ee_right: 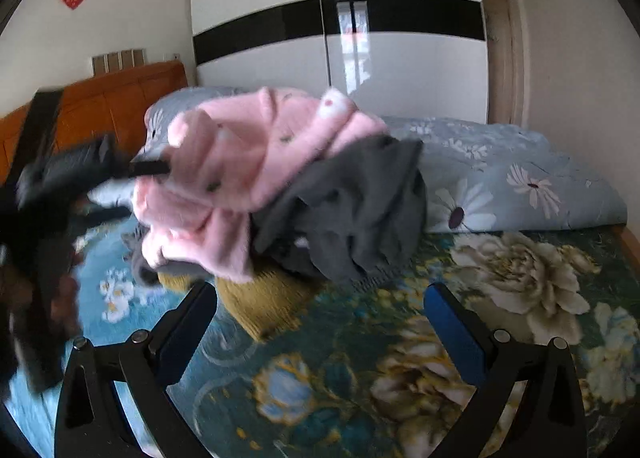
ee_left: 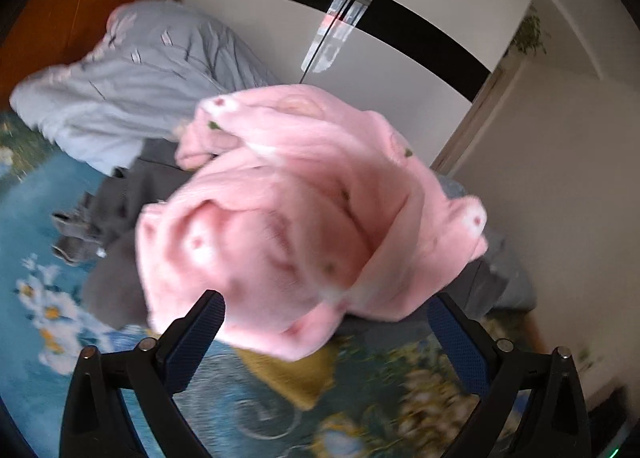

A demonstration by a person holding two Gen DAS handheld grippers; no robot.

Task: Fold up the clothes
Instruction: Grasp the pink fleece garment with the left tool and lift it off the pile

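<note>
A fluffy pink garment (ee_left: 304, 218) lies crumpled on top of a pile on the bed, over a dark grey garment (ee_left: 116, 194) and a mustard knitted piece (ee_left: 296, 374). My left gripper (ee_left: 326, 324) is open, its fingers spread just in front of the pink garment's near edge, holding nothing. In the right wrist view the pink garment (ee_right: 240, 162), the grey garment (ee_right: 360, 210) and the mustard piece (ee_right: 260, 302) sit ahead of my right gripper (ee_right: 320, 310), which is open and empty. The left gripper (ee_right: 76, 166) shows blurred at the left of that view, reaching to the pink garment.
The bed has a blue-green floral cover (ee_right: 360, 378). A folded grey-blue floral duvet (ee_right: 500, 174) lies behind the pile. A wooden headboard (ee_right: 120, 98) is at the left and a white wardrobe with a black band (ee_right: 340, 18) stands behind.
</note>
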